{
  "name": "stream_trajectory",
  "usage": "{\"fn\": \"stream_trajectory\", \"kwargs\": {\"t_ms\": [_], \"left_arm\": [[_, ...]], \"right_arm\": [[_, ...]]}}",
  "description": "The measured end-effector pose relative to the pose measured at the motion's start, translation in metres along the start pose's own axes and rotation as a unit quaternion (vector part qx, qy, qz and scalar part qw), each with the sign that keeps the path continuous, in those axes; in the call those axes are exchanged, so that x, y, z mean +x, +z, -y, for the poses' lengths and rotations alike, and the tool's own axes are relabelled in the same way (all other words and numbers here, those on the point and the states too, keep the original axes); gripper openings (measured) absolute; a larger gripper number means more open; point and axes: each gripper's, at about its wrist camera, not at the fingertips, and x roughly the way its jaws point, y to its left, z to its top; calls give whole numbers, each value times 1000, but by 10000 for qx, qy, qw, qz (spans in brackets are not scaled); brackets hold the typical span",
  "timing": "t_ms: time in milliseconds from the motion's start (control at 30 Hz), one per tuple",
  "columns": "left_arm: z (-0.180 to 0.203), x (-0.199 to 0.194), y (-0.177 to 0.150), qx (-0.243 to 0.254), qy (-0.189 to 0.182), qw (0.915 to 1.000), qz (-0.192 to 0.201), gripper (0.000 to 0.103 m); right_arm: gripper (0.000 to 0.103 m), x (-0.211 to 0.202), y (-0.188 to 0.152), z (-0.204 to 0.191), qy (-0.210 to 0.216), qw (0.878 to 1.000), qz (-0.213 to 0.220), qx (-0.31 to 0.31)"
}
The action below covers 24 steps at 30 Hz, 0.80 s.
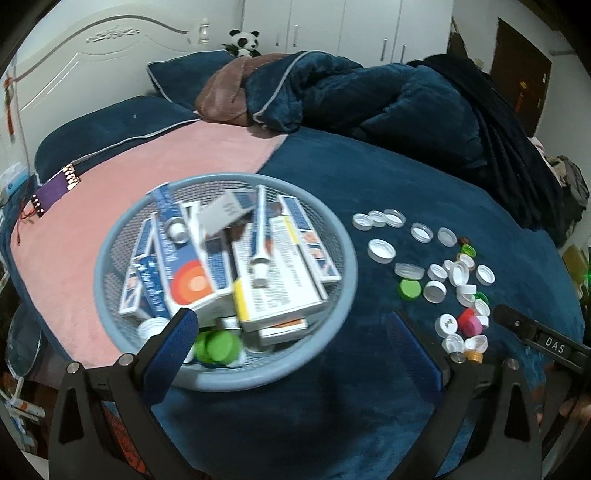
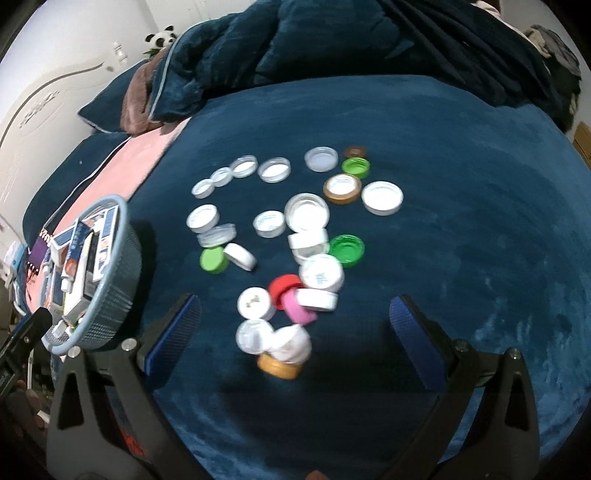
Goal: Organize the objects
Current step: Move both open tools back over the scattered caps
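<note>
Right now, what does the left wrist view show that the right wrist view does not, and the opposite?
Only the left wrist view looks down into the blue mesh basket: medicine boxes, ointment tubes and green caps at its bottom, plus white wardrobe doors. Only the right wrist view shows the basket's outer wall, and the gold-rimmed cap and brown cap clearly. Both show the loose bottle caps on the dark blue blanket, the red cap, the pink cap, the panda toy, and an open hand-held gripper.
</note>
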Motion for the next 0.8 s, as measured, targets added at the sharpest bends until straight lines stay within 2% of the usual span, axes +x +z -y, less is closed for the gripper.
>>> {"fn": "stream_trajectory", "kwargs": {"t_ms": [533,800], "left_arm": [[60,31,-7,503,-438,9974,-273,102],[81,46,-14,684,-651,9948,-369,102]], "right_arm": [[103,11,-4,52,-263,9985,-155,457],[103,25,0,57,-265,9981,-261,486]]}}
